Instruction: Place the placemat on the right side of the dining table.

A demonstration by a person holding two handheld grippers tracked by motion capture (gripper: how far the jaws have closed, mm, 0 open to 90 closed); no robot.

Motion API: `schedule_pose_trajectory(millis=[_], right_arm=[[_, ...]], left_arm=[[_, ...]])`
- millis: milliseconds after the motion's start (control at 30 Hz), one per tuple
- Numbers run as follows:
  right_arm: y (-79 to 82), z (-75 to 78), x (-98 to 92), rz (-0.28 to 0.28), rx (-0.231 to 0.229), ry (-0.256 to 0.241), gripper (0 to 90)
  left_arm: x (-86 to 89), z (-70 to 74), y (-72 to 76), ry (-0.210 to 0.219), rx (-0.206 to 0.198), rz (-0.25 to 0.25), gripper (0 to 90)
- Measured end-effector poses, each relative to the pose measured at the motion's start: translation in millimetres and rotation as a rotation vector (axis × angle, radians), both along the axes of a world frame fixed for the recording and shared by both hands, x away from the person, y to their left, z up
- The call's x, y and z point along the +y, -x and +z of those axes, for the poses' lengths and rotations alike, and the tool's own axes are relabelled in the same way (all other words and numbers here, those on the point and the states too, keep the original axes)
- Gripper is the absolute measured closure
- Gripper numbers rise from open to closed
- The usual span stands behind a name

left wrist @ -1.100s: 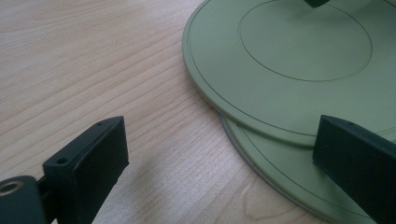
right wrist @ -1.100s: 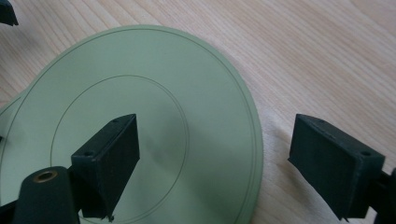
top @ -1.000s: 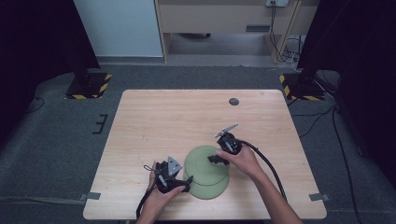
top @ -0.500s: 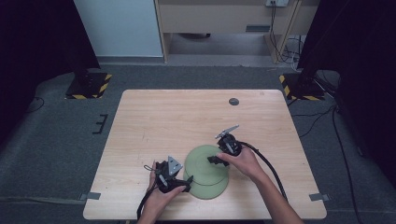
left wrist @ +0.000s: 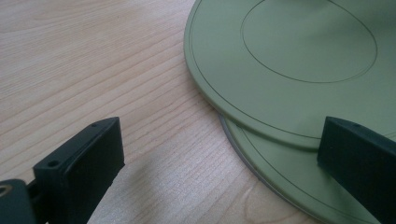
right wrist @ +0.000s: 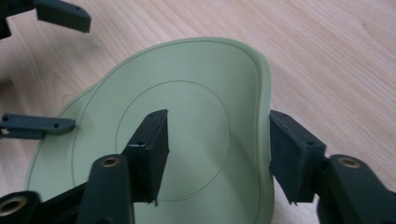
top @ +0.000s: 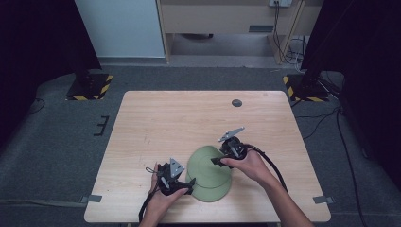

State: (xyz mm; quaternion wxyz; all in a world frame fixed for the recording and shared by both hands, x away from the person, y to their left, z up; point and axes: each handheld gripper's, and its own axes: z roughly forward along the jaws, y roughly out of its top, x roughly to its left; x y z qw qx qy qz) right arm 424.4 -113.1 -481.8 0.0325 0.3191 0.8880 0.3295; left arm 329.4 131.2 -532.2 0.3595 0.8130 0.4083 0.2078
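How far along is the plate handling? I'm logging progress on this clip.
Early. Done: the upper green plate lies offset on the lower green plate, its rim between the right gripper's jaws. In hand: those jaws straddle the rim with a gap showing, not clamped. The left gripper waits open at the lower plate's edge. Left: lifting the plates apart.

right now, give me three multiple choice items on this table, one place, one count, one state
1. Where do the green plates lie on the table?
A near edge, between the hands
B far left corner
C far right corner

2. How many green plates are stacked?
A one
B two
C four

3. How are the right gripper's fingers set?
A apart, straddling the top plate's rim
B shut on a cup
C shut on nothing

A: high view shows them near.
B: left gripper view shows two rims.
A: one finger each side of the rim.
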Motion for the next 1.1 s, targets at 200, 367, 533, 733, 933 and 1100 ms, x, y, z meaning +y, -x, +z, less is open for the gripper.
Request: schedule_pose_trajectory(millis=[200, 367, 533, 733, 933, 1100], right_arm=[[-1.3, 0.7, -0.4, -0.009, -0.023, 0.035, 62.7], [-4.2, -1.1, -1.7, -0.021, -0.019, 0.052, 68.5], [-5.6, -1.9, -3.0, -0.021, -0.025, 0.057, 76.2], [-8.1, -3.4, -4.3, -0.023, -0.026, 0.061, 80.9], [-8.8, 0.1, -5.9, -0.028, -0.002, 0.047, 85.2], [-8.1, 5.0, -7.0, -0.045, 0.017, 0.041, 85.4]], left_arm=[[0.1, -0.1, -0.2, 0.002, 0.002, 0.002, 0.1], [0.6, -0.2, -0.5, 0.004, 0.005, -0.001, 0.0], [1.2, -0.9, -0.3, 0.013, 0.009, 0.003, 0.2], [0.8, -1.1, 0.6, 0.014, 0.006, 0.012, 0.0], [0.7, -1.1, 1.0, 0.013, 0.003, 0.013, 0.0], [0.8, -1.3, 1.3, 0.015, 0.003, 0.013, 0.2]])
